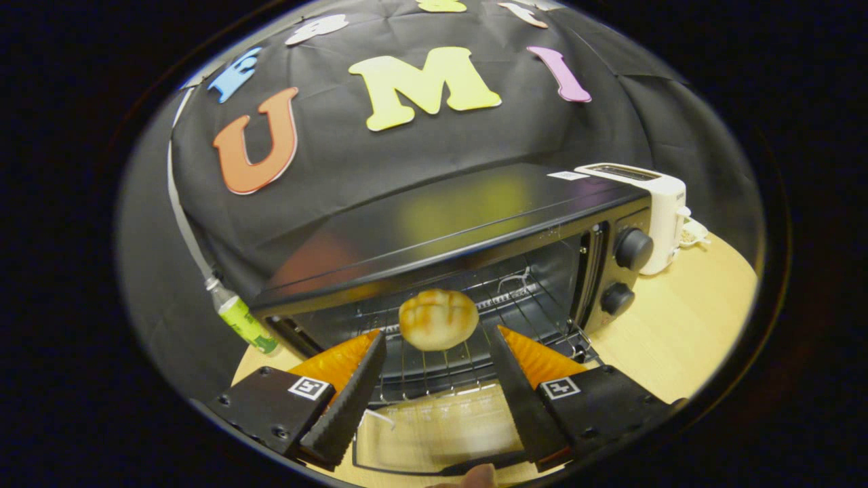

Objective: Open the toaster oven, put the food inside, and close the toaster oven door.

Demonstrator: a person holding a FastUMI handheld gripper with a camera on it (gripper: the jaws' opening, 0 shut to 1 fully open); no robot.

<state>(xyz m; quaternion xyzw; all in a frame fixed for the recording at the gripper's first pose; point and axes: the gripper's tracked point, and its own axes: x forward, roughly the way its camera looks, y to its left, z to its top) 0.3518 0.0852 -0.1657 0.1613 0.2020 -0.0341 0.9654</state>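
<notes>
A black toaster oven (461, 210) stands on a wooden table (678, 325) with its glass door (434, 434) folded down flat toward me. A round golden bun (437, 318) sits on the wire rack (522, 305) at the front of the oven's cavity. My gripper (437, 334) is open just in front of the oven's mouth, above the lowered door. The bun lies between the two fingertips, with a small gap on each side, and neither finger presses on it.
Two black knobs (633, 249) sit on the oven's right panel. A white toaster (661, 203) stands behind the oven's right corner. A green-labelled bottle (244, 322) leans at the oven's left. A person's fingertip (478, 476) shows below the door handle.
</notes>
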